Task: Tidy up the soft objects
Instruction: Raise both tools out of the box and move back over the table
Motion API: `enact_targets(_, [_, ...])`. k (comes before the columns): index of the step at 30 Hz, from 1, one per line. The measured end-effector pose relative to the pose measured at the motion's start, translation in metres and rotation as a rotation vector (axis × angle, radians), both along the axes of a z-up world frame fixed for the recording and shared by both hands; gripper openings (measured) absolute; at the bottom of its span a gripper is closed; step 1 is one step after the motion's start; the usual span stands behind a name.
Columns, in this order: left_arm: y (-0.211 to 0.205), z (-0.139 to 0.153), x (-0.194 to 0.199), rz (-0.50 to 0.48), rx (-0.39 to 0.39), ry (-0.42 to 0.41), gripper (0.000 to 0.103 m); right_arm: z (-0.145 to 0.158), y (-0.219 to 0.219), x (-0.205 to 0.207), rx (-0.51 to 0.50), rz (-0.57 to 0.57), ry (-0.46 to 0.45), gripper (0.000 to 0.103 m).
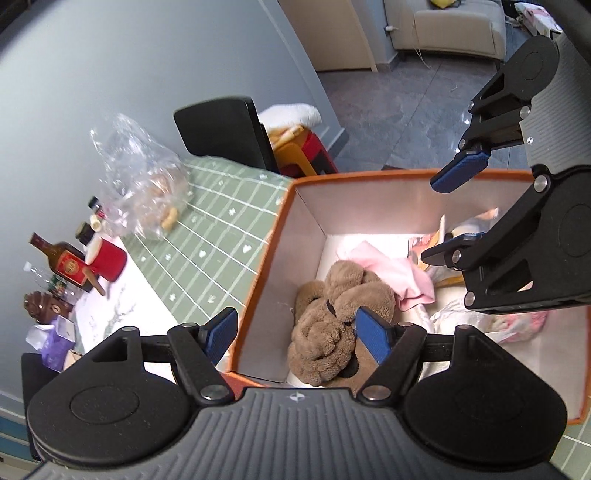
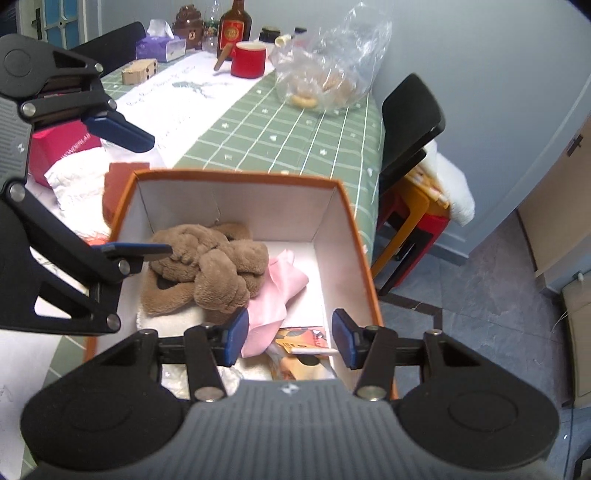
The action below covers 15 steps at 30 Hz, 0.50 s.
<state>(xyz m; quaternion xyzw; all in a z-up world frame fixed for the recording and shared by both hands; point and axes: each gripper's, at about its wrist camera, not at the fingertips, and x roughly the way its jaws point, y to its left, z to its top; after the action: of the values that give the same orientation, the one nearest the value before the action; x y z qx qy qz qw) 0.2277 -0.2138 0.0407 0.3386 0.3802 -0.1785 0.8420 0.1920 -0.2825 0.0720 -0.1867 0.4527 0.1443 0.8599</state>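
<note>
An orange box (image 1: 284,206) (image 2: 236,174) with white inner walls stands on the green checked tablecloth (image 1: 221,221). A brown plush toy (image 1: 340,314) (image 2: 214,262) lies inside it on a white towel (image 2: 166,317). Beside the toy are a pink cloth (image 1: 399,273) (image 2: 280,291) and a printed packet (image 2: 303,338). My left gripper (image 1: 297,334) (image 2: 136,192) hangs open above the plush toy, pads apart and holding nothing. My right gripper (image 2: 290,338) (image 1: 452,214) stands open over the box's other side, above the pink cloth and clear of it.
On the table beyond the box are a clear plastic bag of bread (image 2: 325,70), a red mug (image 2: 249,59), a bottle (image 2: 234,27) and a tissue box (image 2: 159,46). A red carton (image 2: 62,147) and white wadding (image 2: 77,184) lie beside the box. A black chair (image 2: 410,110) and stacked stools (image 2: 417,218) stand at the table's end.
</note>
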Motion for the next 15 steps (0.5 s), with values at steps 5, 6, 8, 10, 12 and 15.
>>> enact_targets(5, [0.003, 0.037, -0.022, -0.017, -0.01, -0.053, 0.086, 0.038, 0.002, -0.02, -0.006, 0.004, -0.054, 0.05])
enact_targets(6, [0.005, 0.046, -0.026, -0.02, -0.013, -0.066, 0.086, 0.046, 0.003, -0.023, -0.002, 0.006, -0.067, 0.05])
enact_targets(8, [0.012, 0.065, -0.037, -0.028, -0.039, -0.103, 0.086, 0.063, 0.004, -0.031, 0.026, 0.003, -0.106, 0.05])
enact_targets(10, [0.02, 0.085, -0.048, -0.029, -0.092, -0.123, 0.086, 0.079, 0.006, -0.04, 0.059, 0.002, -0.14, 0.05])
enact_targets(12, [0.03, 0.105, -0.059, -0.021, -0.133, -0.144, 0.086, 0.095, 0.01, -0.05, 0.077, 0.004, -0.178, 0.05])
enact_targets(15, [0.048, 0.134, -0.076, -0.01, -0.2, -0.188, 0.086, 0.119, 0.016, -0.065, 0.108, 0.013, -0.233, 0.05])
